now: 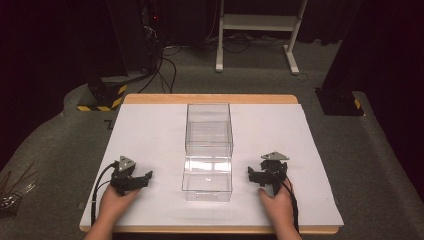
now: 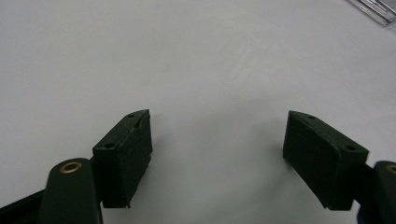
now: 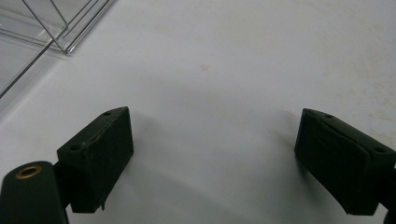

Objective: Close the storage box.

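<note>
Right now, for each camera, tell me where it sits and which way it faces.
High view: above the person's table edge, facing forward and down on the clear box, white table, left gripper, right gripper and both hands.
Left gripper view: rides the left gripper, facing down past open jaws at the table; box corner upper right.
Right gripper view: rides the right gripper, open jaws over the table; box upper left.
All views share the box.

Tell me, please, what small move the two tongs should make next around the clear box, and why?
Probably bring both inward toward the clear box. The left tongs and right tongs rest on the white table on either side of it, apart from its walls, both open with nothing between their jaws. Closing that gap comes before any grasp.
</note>
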